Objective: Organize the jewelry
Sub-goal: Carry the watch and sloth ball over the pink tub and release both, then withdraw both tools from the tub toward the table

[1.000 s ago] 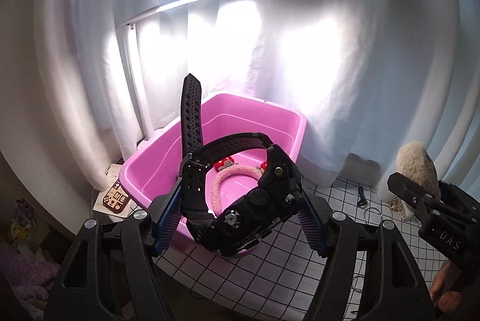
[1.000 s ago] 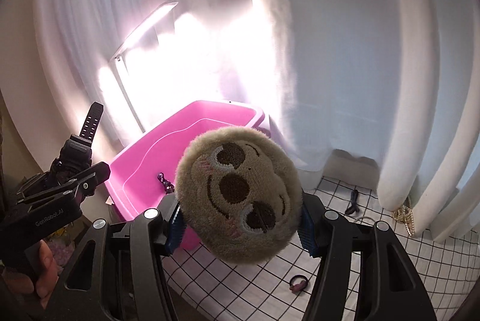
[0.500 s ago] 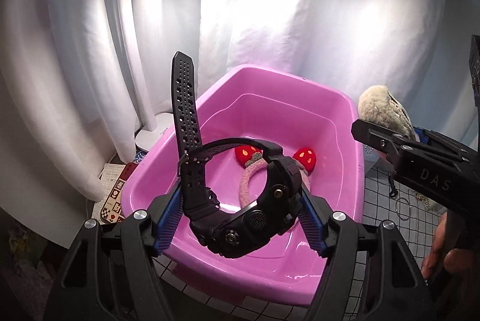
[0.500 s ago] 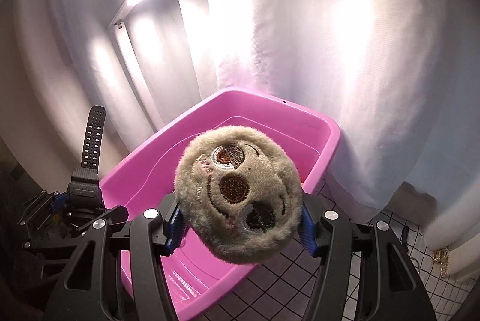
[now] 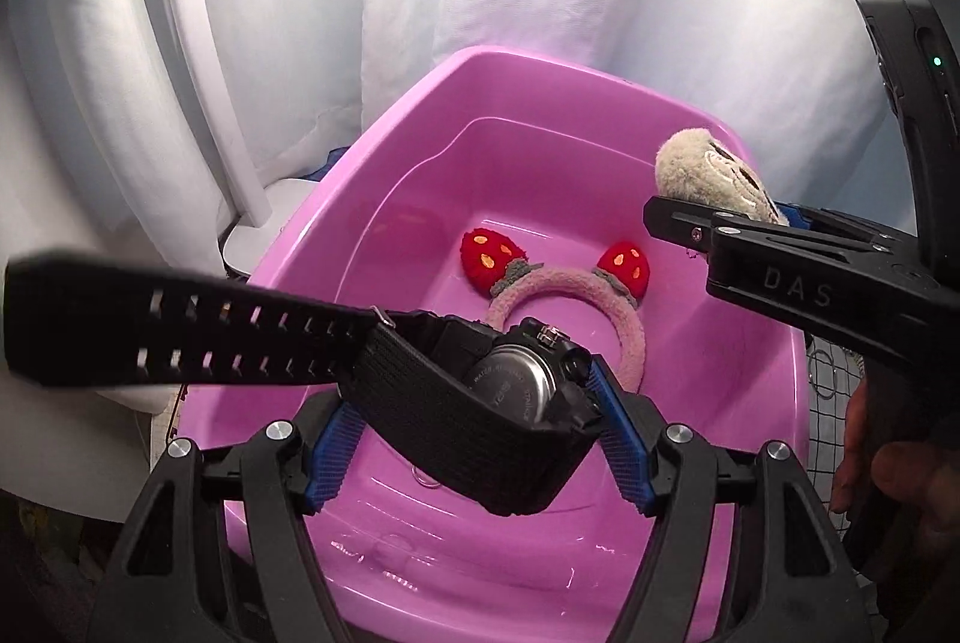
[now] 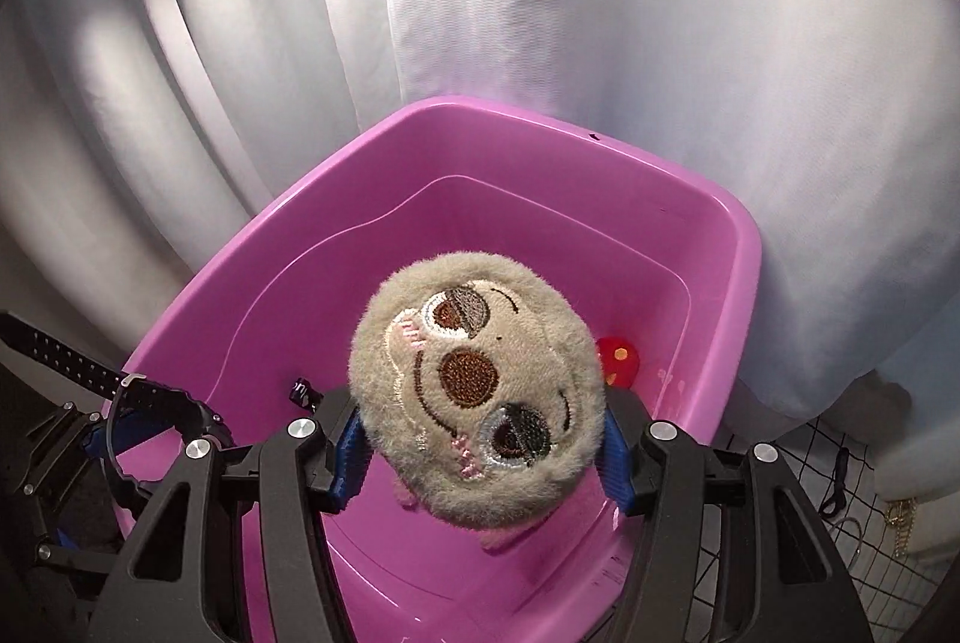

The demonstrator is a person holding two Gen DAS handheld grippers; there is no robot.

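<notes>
My left gripper [image 5: 477, 439] is shut on a black watch [image 5: 480, 403], held over the pink tub [image 5: 540, 66]; its strap sticks out to the left and its metal back faces me. My right gripper [image 6: 480, 454] is shut on a round beige plush sloth face [image 6: 477, 391], also over the pink tub [image 6: 540, 120]. In the left wrist view the plush [image 5: 708, 181] and right gripper [image 5: 780, 271] hang over the tub's right side. A pink headband with red strawberries [image 5: 570, 295] lies on the tub floor.
White curtains hang behind the tub. A white lamp stem [image 5: 198, 72] and its base stand left of the tub. A black-grid tablecloth [image 6: 870, 553] at the right carries a gold chain [image 6: 897, 523], a thin ring and a black hair tie [image 6: 837, 487].
Both grippers have moved forward and lower over the tub. The watch has tipped, its strap swinging from upright to pointing left. The plush now sits inside the tub's outline.
</notes>
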